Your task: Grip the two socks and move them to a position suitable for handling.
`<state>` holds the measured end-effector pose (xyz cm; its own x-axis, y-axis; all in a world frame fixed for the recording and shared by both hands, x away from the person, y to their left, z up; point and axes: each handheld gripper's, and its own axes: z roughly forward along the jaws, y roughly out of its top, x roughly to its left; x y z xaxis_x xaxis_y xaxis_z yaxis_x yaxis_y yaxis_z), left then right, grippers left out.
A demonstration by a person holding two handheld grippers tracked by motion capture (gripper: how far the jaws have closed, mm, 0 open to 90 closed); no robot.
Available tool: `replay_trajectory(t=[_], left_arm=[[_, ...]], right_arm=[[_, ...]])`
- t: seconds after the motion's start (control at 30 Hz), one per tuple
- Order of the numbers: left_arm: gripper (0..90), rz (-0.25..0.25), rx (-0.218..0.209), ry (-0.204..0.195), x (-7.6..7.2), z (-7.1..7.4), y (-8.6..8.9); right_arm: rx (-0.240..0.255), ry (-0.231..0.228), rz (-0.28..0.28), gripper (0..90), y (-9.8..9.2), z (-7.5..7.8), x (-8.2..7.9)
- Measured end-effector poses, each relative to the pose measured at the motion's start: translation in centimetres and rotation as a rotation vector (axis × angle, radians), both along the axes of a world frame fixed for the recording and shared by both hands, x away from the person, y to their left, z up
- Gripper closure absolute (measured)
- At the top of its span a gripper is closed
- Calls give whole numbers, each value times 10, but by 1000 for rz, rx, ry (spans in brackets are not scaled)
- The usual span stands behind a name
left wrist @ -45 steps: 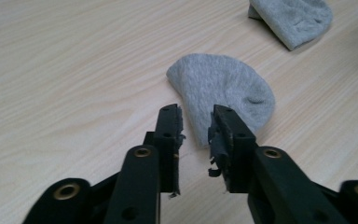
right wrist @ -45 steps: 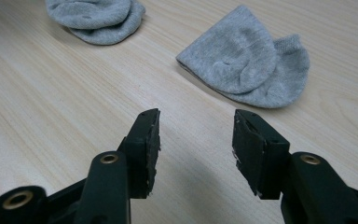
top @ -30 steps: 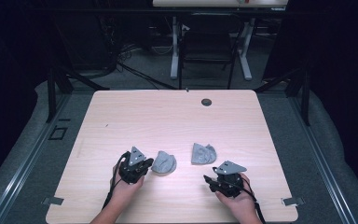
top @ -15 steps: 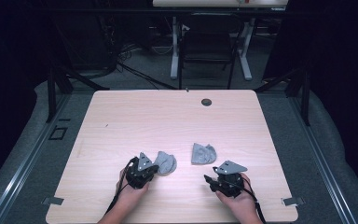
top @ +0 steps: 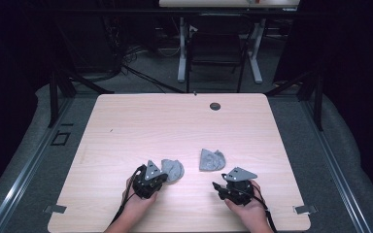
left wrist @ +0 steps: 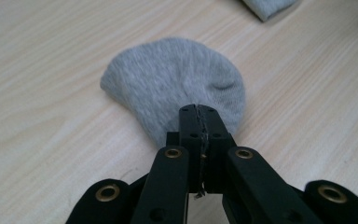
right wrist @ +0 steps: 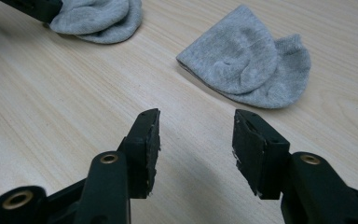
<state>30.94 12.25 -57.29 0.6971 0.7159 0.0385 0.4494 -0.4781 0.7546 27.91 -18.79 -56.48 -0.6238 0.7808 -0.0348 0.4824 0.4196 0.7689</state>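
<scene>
Pinching only the hem of one grey sock [left wrist: 177, 88], your left gripper [left wrist: 199, 109] could slip; right gripper [right wrist: 196, 135] gapes empty, second sock [right wrist: 247, 65] at one o'clock.

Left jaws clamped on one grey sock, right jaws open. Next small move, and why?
Probably ease the right gripper forward onto the second grey sock. Its jaws stand open over bare table, short of that sock, while the left gripper is shut on the near edge of the first grey sock.

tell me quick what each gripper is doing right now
Left gripper: shut on the edge of the left grey sock.
Right gripper: open, holding nothing, short of the right grey sock.
</scene>
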Motion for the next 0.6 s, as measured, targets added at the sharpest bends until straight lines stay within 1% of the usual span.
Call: replay_trajectory(t=[0.03, 0.13, 0.23, 0.3, 0.33, 0.37, 0.43, 0.5, 0.53, 0.6], left_arm=[[897, 10, -18, -11, 2, 4, 1], [897, 17, -30, -20, 7, 11, 1], [897, 23, -46, -21, 13, 12, -1], [897, 26, -31, -22, 16, 11, -3], [897, 26, -31, -22, 16, 11, -3], [897, 24, -23, -22, 20, 8, -5], [897, 26, -19, -24, 21, 7, -6], [898, 27, -19, -6, 23, 2, -6], [897, 27, -19, -6, 23, 2, -6], [897, 24, -6, -3, 24, 0, -7]], right_arm=[[1, 0, -1, 510, 0, 0, 0], [-1, 2, -1, 510, 0, 0, 0], [0, 2, -1, 509, 0, 0, 0], [1, 1, 0, 509, 0, 0, 0], [2, 0, -1, 510, 0, 0, 0], [9, -3, -2, 510, 0, 0, 0], [4, -3, -1, 510, 0, 0, 0], [9, -5, 0, 510, -1, 1, 0], [9, -5, 0, 510, -1, 1, 0], [10, -5, 3, 510, -1, 0, 0]])
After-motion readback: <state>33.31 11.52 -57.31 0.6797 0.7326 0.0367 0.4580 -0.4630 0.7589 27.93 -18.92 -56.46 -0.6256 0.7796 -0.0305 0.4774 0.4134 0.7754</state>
